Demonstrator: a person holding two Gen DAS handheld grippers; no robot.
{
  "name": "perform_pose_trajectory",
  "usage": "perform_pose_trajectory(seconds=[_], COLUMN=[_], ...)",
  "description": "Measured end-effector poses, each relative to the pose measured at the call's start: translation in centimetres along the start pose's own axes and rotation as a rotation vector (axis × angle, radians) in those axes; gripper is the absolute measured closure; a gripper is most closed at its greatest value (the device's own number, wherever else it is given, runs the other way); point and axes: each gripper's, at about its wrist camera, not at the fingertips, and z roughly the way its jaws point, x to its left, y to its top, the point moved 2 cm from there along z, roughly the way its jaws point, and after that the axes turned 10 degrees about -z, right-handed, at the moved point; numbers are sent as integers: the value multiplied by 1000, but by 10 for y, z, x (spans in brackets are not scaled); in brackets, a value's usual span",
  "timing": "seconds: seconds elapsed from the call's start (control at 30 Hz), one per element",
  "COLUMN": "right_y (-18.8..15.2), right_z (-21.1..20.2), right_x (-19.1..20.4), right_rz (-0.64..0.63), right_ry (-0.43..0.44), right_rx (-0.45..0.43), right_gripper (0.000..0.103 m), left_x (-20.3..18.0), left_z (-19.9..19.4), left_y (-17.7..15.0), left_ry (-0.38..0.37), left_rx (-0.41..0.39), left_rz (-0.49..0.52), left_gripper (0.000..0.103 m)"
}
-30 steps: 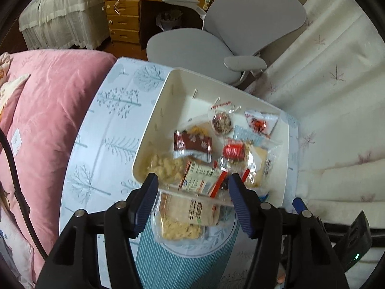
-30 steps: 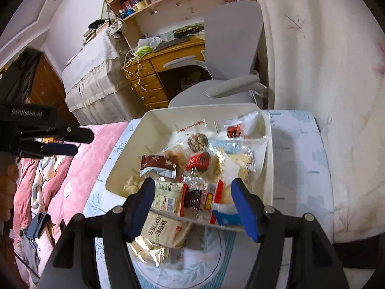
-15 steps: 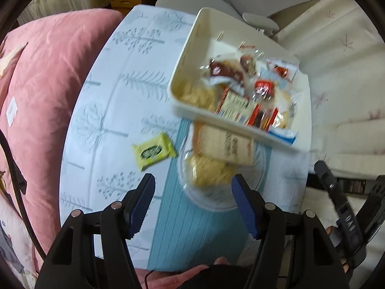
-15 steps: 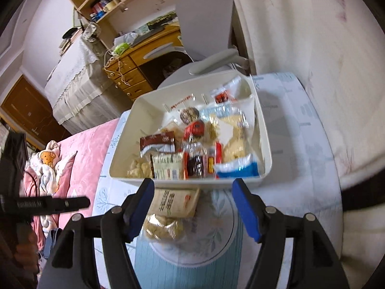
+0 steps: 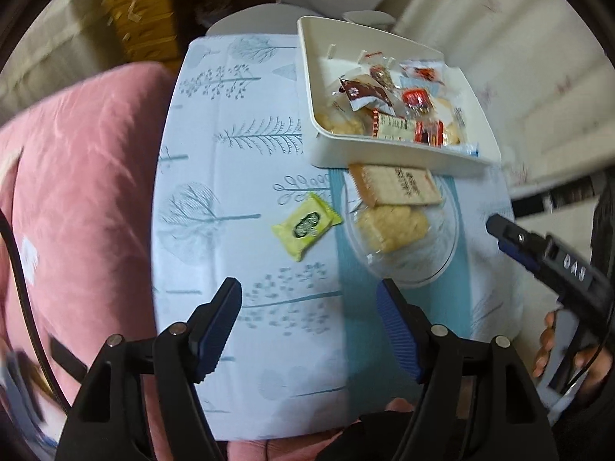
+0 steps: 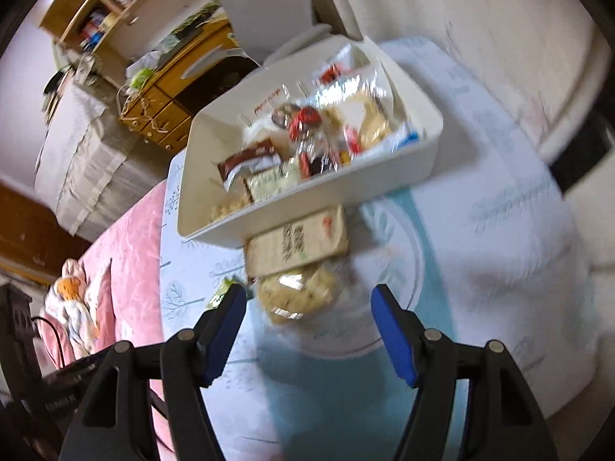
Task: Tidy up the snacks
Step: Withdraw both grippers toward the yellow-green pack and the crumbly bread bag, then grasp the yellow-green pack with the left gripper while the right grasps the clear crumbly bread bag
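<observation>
A white bin (image 5: 338,151) (image 6: 307,207) holds several wrapped snacks at the far side of the table. In front of it a clear plate (image 5: 442,253) (image 6: 399,269) carries a tan cracker pack (image 5: 399,186) (image 6: 296,242) and a pale cookie pack (image 5: 392,224) (image 6: 296,294). A yellow-green snack (image 5: 306,226) (image 6: 221,294) lies on the cloth left of the plate. My left gripper (image 5: 309,299) hovers over bare cloth below the yellow-green snack, its jaws opening with nothing between them. My right gripper (image 6: 307,301) stands open just in front of the cookie pack, apart from it.
The table wears a pale blue tree-print cloth (image 5: 230,161). A pink quilt (image 5: 77,176) borders it on the left. A grey chair (image 6: 269,11) and wooden desk (image 6: 169,88) stand beyond the bin. The right gripper's body (image 5: 546,261) and a hand (image 5: 546,345) show at the right edge.
Both grippers have pulled back from the bin and rolled. The left one now looks down on the cloth near the yellow-green snack, with its jaws wider. The right one faces the plate.
</observation>
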Motion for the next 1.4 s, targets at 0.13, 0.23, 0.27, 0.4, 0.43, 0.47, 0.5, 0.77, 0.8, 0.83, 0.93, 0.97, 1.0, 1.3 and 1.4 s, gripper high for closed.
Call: perform_pose_trajectory(seconds=[0.13,0.23,0.27,0.4,0.43,0.47,0.5,0.77,0.8,0.83,0.93,0.97,1.0,1.3,1.4], right_y=[-20,-30,-33,-41,-43,-44,-44,-42,-41,-41,-40,-40,-40,-21,-11], right_z=[8,12,14,21,24,26,29,68,75,80,94,98,99,120,125], right_x=[19,30,34,40,40,42,42,26,21,18,-1,-6,-9,-17,-15], right_rz=[63,112,134,234,261,272,280,403,442,461,565,595,610,621,601], right_ry=[-30,-32,-30,-5,-5,-13,-24,-48,-45,-46,-76,-96,-110,-194,-207], right_rx=[6,-4,-9,-29,-32,-33,-33,22,38,49,73,83,90,177,186], right_gripper=[35,34,32,24,23,23,23,23,23,23,23,23,23,23,23], left_x=[12,18,20,24,24,24,24,12,9,6,-3,-6,-9,-22,-24], left_z=[1,3,4,12,15,20,26,76,80,85,100,105,109,136,141], left_y=[-3,-4,-4,-3,-2,-2,-1,4,5,6,10,12,13,18,18], left_ry=[-19,-42,-46,-71,-74,-77,-81,-72,-69,-69,-53,-46,-46,2,5], left_rx=[-3,-24,-36,-97,-104,-111,-114,-136,-139,-146,-158,-159,-162,-148,-138], left_rz=[83,141,159,219,225,231,236,288,298,307,327,328,326,316,313], left_gripper=[32,32,32,30,30,30,30,30,30,30,30,30,30,30,30])
